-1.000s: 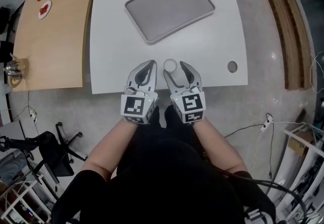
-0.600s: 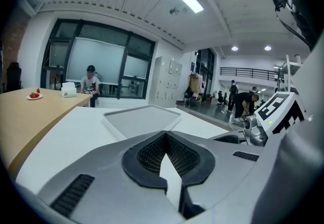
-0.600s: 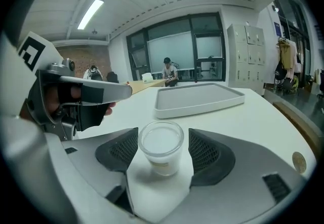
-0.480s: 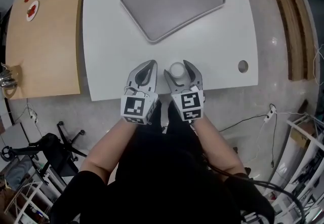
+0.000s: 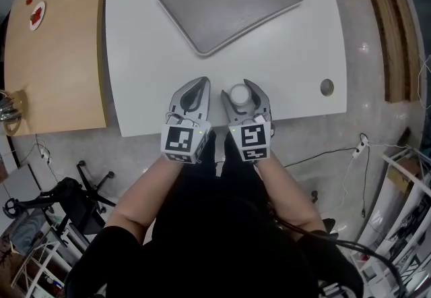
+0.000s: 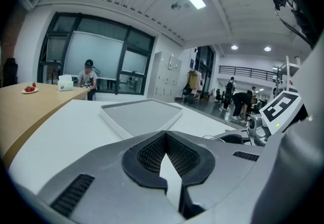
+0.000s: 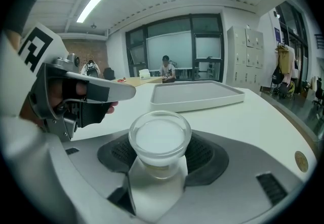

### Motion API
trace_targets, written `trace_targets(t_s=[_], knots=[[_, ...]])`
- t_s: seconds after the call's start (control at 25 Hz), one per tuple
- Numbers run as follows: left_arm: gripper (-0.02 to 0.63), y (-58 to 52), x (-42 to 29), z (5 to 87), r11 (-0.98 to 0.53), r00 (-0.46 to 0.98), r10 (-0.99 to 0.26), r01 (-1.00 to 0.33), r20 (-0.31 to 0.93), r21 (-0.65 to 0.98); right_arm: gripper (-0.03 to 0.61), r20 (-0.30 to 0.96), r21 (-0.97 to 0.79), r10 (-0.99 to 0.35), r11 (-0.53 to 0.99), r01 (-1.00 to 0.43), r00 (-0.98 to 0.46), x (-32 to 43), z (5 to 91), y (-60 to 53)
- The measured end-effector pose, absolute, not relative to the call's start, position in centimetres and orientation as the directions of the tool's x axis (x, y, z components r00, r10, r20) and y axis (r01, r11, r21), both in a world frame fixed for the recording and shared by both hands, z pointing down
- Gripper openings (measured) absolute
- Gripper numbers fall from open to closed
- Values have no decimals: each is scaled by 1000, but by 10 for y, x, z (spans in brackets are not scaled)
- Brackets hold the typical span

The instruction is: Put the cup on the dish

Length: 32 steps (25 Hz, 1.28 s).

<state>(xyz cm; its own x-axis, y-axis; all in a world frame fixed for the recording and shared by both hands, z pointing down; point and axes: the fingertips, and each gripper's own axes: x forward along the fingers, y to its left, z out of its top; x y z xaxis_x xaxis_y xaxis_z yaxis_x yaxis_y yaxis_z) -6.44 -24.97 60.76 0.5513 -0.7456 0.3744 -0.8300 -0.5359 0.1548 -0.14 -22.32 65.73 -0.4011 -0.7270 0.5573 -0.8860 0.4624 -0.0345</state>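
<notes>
Since a second ago: right gripper (image 5: 238,87) has pushed forward and its jaws have spread, so the cup (image 7: 160,139) that sat at the tips is now between them. Right jaws are wide apart, released, pads either side of the cup, no squeeze visible. The cup is upright on the white desk (image 5: 148,54) near its front edge, not on the dish. Left gripper (image 5: 200,82) is at 9 o'clock of the right one, just beside it, jaws clenched tip to tip, nothing in them. Dish (image 5: 229,0), a grey rimmed tray, sits at 12 o'clock from the cup, well apart, with bare desk between. Cable hole (image 5: 327,87) at 3 o'clock of the cup. Wooden table (image 5: 54,54) butts the desk at 9 o'clock.
</notes>
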Motion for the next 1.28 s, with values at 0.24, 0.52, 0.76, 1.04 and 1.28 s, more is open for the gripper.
trace_targets(t_s=[0.24,0.52,0.76,1.04,1.28], knots=[[6,-253,-60,590,-547,561,-747,-824,356,149,256,530,-23,-756,439,-898,-383,6,631,-227],[6,-266,-59,524,-552,560,-783,-826,270,112,256,467,-4,-801,422,-906,-375,12,557,-243],[6,-263,-56,457,-542,549,-814,-835,191,94,256,385,6,-842,412,-911,-378,15,477,-244],[6,-260,-50,398,-554,561,-820,-828,112,88,256,318,22,-868,408,-913,-381,21,416,-249],[6,-263,-49,378,-551,554,-829,-832,74,62,256,282,37,-879,409,-912,-383,24,389,-252]])
